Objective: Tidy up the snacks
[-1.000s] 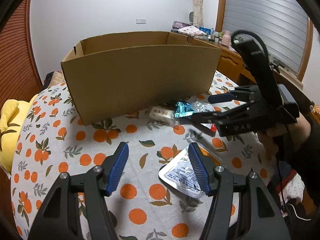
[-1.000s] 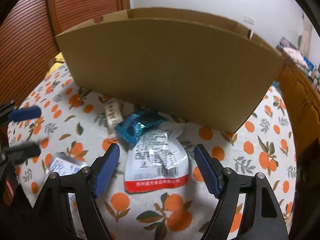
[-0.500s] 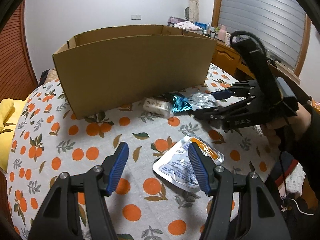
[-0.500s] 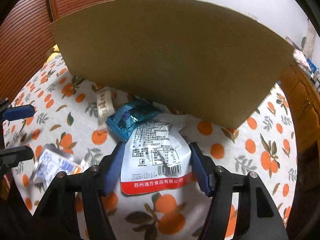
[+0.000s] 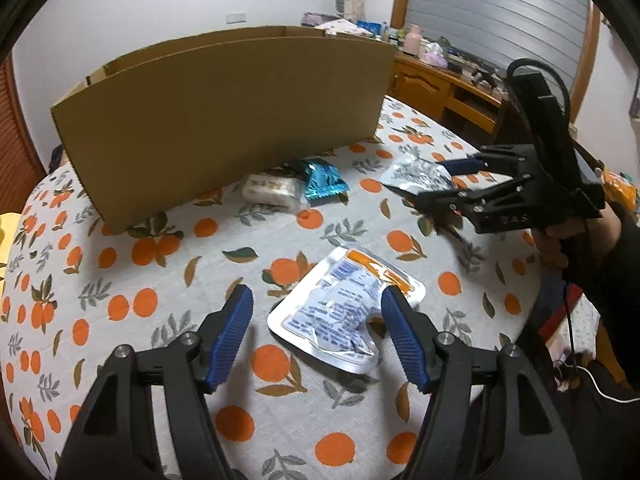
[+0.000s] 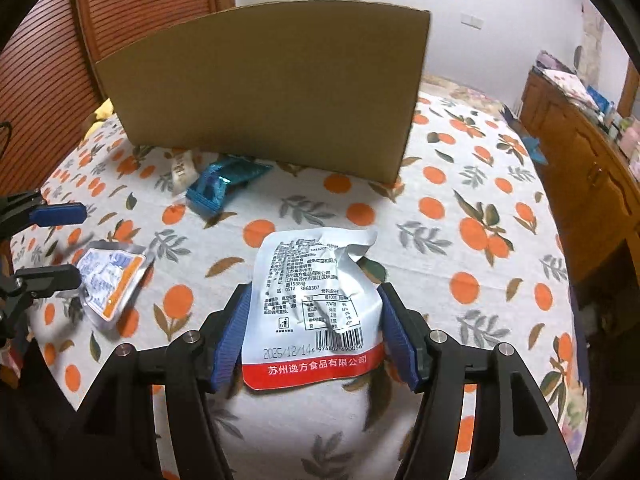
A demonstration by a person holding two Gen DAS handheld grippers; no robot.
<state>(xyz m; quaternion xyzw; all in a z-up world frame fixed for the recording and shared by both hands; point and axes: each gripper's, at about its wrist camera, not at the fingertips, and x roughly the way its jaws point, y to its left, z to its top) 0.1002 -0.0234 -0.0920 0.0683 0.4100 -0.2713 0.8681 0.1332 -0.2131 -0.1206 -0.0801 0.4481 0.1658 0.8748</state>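
A white pouch with a red band [image 6: 316, 280] sits between the blue pads of my right gripper [image 6: 315, 292], which is shut on its sides. In the left wrist view that gripper [image 5: 420, 178] holds the pouch [image 5: 416, 172] just above the table at right. My left gripper [image 5: 316, 300] hangs over the cloth with its jaws opening. A silver pouch with an orange stripe [image 5: 344, 312] lies flat between its fingers, untouched by the pads. The open cardboard box [image 5: 224, 120] stands behind. A teal packet [image 5: 322, 182] and a white wrapped bar [image 5: 268, 190] lie at its foot.
The round table [image 5: 160, 280] wears a cloth printed with oranges. A wooden cabinet [image 6: 580, 160] crowded with small items runs along the right. A slatted wooden door [image 6: 60, 60] stands behind the box. A gloved hand [image 5: 568, 236] grips the right tool.
The right gripper closed on the white pouch and drew it back from the box and the teal packet. The orange-striped pouch now lies further in between the left fingers.
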